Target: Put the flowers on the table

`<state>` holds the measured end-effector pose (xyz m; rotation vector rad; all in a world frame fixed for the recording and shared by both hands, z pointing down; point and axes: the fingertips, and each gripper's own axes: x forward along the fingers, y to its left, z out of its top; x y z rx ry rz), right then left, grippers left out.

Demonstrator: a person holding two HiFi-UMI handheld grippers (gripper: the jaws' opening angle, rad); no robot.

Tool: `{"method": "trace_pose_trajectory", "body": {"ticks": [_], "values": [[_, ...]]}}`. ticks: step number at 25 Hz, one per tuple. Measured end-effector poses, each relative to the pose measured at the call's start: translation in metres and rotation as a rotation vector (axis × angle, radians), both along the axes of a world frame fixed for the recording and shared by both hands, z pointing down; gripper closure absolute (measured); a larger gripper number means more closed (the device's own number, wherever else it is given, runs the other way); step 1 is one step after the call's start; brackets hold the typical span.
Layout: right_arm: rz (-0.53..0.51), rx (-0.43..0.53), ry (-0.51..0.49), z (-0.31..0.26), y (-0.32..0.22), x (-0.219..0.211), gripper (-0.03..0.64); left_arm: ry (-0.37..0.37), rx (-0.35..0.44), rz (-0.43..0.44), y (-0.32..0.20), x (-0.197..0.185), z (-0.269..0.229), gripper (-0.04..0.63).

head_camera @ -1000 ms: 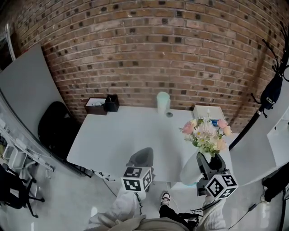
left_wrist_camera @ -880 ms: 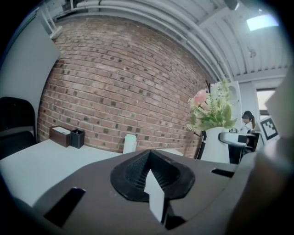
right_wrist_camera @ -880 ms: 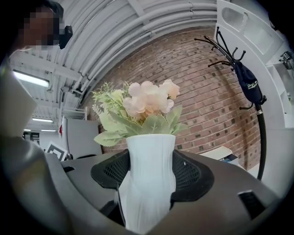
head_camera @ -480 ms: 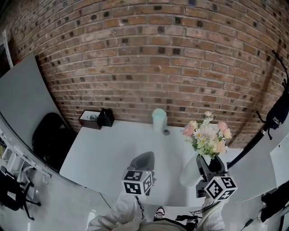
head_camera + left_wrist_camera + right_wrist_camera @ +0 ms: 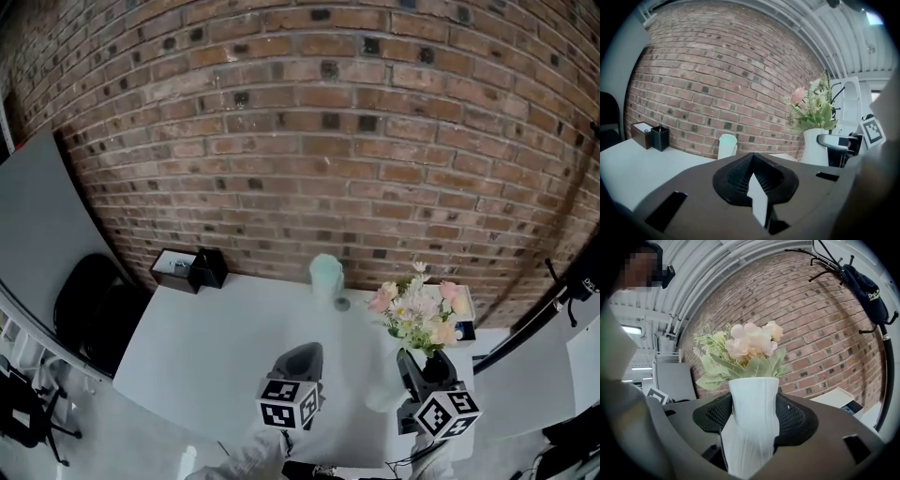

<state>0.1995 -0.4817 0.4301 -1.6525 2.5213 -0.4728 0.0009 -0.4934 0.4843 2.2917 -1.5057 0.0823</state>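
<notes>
A bunch of pink, cream and white flowers [image 5: 417, 311] stands in a ribbed white vase [image 5: 386, 382]. My right gripper [image 5: 413, 362] is shut on the vase's neck, over the white table [image 5: 225, 347] at its front right. The vase [image 5: 752, 423] fills the gap between the jaws in the right gripper view, with the flowers [image 5: 749, 345] above. Whether its base touches the table is hidden. My left gripper [image 5: 302, 356] hangs over the table's front middle, shut on nothing. From the left gripper [image 5: 753, 177] view, the flowers [image 5: 812, 107] and vase [image 5: 815, 147] show to the right.
A mint cup [image 5: 325, 275] stands at the table's back by the brick wall. A black pen holder [image 5: 207, 269] and a tissue box [image 5: 173, 265] sit at the back left, a white box [image 5: 461, 309] at the back right. A black chair [image 5: 89, 309] stands left.
Both grippers have come forward from the table's near edge to over its top. The vase of flowers moved with the right gripper, closer to the wall.
</notes>
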Motion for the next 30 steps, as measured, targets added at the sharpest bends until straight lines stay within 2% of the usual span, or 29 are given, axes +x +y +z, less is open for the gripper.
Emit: {"method": "trace_pose_trajectory", "body": {"ticks": [8,23,30], "values": [[0.005,-0.001,0.107,0.002,-0.040,-0.005,0.342,0.008,-0.012,0.055,-0.043,0.010,0.001,0.589],[0.067,0.017,0.101,0.039,-0.152,-0.007,0.342,-0.077,-0.080,0.145,-0.100,0.020,0.044,0.589],[0.132,0.058,0.105,0.063,-0.198,0.006,0.342,-0.053,-0.185,0.147,-0.121,0.025,0.087,0.589]]}}
